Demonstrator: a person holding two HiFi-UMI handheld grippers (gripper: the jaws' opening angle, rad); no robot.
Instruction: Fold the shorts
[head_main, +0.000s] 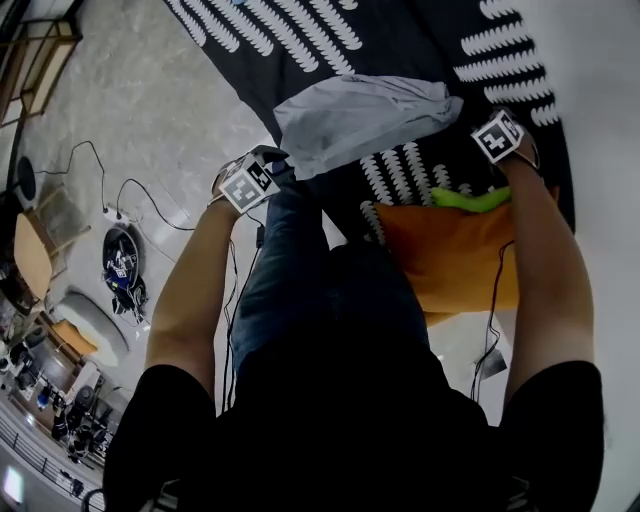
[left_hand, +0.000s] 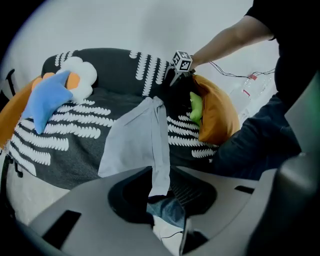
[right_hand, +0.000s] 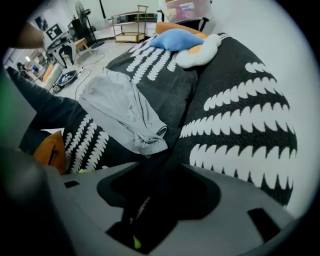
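Over blanket (head_main: 400, 40), L tool (left_hand: 166, 199) pinching shorts (left_hand: 134, 140) edge, R tool (right_hand: 136, 212) clamped on blanket.

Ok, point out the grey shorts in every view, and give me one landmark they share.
Head view: grey shorts at upper centre, on the black-and-white cover.
Left gripper view: shorts at centre, one strip running down to the bottom middle.
Right gripper view: shorts left of centre, bunched end lowest.
Shared landmark: the cover, under the shorts in all three.

The shorts (head_main: 360, 120) are thin, smooth, matt cloth. The patterned cover (right_hand: 240, 100) is matt, slightly rough cloth; the orange cushion (head_main: 450, 255), soft matt cloth. The left tongs (left_hand: 161, 197) are smooth matt plastic.
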